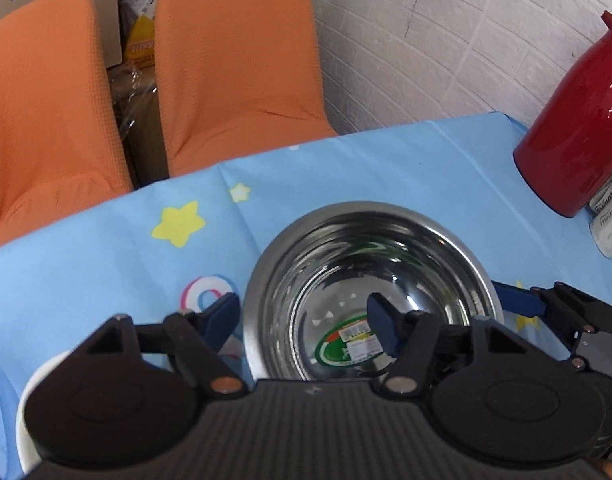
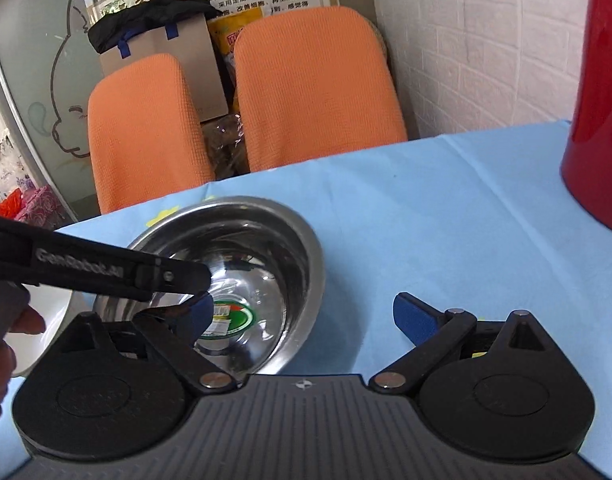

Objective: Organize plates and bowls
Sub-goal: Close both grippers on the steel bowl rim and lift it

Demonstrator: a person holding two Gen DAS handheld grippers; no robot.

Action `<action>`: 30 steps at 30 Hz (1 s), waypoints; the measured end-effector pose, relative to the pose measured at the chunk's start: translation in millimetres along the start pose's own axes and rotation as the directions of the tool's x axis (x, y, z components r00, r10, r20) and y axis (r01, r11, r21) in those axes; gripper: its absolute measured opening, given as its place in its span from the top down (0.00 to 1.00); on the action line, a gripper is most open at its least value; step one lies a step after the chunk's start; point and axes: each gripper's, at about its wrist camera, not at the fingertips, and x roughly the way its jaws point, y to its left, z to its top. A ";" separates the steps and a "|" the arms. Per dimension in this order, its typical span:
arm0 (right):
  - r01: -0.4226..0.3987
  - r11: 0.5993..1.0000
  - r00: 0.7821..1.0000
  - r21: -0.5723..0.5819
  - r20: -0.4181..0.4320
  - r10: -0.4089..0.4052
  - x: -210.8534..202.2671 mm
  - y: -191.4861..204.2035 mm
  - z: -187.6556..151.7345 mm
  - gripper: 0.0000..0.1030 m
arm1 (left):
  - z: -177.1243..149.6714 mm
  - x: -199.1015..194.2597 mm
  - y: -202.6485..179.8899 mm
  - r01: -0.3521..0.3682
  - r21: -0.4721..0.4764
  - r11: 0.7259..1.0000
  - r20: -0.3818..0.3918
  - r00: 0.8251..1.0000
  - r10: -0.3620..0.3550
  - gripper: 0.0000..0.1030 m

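Two grippers, one steel bowl.
Left gripper (image 1: 306,316) open, straddling the bowl's (image 1: 437,248) near-left rim, one finger inside, one outside; right gripper (image 2: 302,316) open likewise across the near-right rim, left finger inside. Bowl lies at lower centre on the blue cloth (image 2: 425,200). White dish (image 1: 30,400) lower left; red flask (image 1: 577,120) right; nothing obstructs.

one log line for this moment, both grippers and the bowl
left gripper: open, straddling steel bowl rim | right gripper: open, straddling bowl's other rim | bowl: upright on tablecloth
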 end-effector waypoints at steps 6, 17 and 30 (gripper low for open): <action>-0.030 0.999 1.000 -0.039 -0.008 0.030 -1.5 9.2 -2.2 0.26 | -6.6 0.8 -2.6 -0.014 0.024 1.000 -0.012 1.000 0.014 0.69; -0.011 0.998 0.999 -0.061 0.040 0.013 -32.2 13.7 -10.5 0.27 | -25.0 -34.9 -26.9 -0.024 0.043 0.999 0.027 0.999 0.023 0.69; -0.060 0.993 0.994 -0.100 0.088 0.069 -119.4 39.6 -68.2 0.19 | -124.9 -117.4 -52.6 -0.074 0.014 0.997 0.040 0.996 0.074 0.69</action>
